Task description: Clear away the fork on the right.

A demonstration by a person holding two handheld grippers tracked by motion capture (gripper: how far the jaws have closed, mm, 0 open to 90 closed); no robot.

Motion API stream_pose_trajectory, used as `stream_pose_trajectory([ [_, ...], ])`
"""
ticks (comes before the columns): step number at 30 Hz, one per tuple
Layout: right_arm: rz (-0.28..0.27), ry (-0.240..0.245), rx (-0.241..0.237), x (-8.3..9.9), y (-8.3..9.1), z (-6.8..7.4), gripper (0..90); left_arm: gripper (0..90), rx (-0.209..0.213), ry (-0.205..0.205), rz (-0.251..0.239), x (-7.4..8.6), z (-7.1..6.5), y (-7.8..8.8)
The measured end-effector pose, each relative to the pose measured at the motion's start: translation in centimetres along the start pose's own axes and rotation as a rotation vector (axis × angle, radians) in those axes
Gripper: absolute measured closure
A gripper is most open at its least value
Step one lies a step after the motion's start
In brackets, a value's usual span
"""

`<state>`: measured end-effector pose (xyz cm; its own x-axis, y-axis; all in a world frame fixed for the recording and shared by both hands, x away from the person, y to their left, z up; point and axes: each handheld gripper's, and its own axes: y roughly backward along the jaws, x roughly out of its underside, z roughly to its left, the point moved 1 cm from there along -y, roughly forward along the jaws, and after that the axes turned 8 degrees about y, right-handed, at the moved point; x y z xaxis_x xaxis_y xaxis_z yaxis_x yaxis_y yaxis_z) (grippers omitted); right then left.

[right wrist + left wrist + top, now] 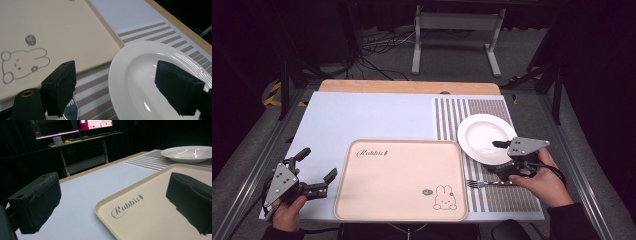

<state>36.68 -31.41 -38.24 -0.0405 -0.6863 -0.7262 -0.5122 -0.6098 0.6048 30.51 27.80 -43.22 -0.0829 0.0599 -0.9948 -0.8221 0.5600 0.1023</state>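
A beige tray with a rabbit drawing lies at the table's front middle, bare. To its right, a white plate rests on a striped mat, and a fork lies on the mat near the tray's right corner. My right gripper hovers over the plate's near rim, open, with nothing between its pads. In the right gripper view the plate lies below the jaws and the fork's tines peek out under the left jaw. My left gripper stands open beside the tray's left edge, holding nothing.
A pale blue cloth covers the table, with a wooden edge at the far side. Beyond it stand a white frame's legs and cables on the floor. A desk with monitors is visible in the left gripper view.
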Motion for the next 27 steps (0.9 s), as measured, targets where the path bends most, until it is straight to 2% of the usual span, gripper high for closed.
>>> stream_pose_trajectory([
  [4, 0.039, 0.025, -0.047, -0.22, -0.09, 0.06, 22.2, 0.4, 0.000, -0.002, -0.002, 0.01, -0.02, -0.02],
  [5, 0.081, 0.048, -0.088, -0.30, -0.35, 0.29, 23.0, 0.4, 0.000, -0.001, -0.001, 0.00, -0.01, -0.01],
  [6, 0.081, 0.048, -0.088, -0.30, -0.35, 0.29, 23.0, 0.4, 0.000, -0.001, 0.000, 0.00, 0.00, 0.01],
  [8, 0.133, 0.072, -0.133, -0.36, -0.61, 0.55, 23.5, 0.4, 0.000, 0.000, 0.000, 0.00, 0.01, 0.01],
  [21, 0.275, 0.148, -0.220, -0.27, -0.46, 0.86, 22.2, 0.4, -0.002, -0.003, 0.002, 0.02, -0.07, -0.07],
  [27, 0.342, 0.159, -0.265, 0.02, -0.38, 0.95, 23.6, 0.4, -0.001, 0.000, 0.005, 0.05, -0.08, -0.10],
])
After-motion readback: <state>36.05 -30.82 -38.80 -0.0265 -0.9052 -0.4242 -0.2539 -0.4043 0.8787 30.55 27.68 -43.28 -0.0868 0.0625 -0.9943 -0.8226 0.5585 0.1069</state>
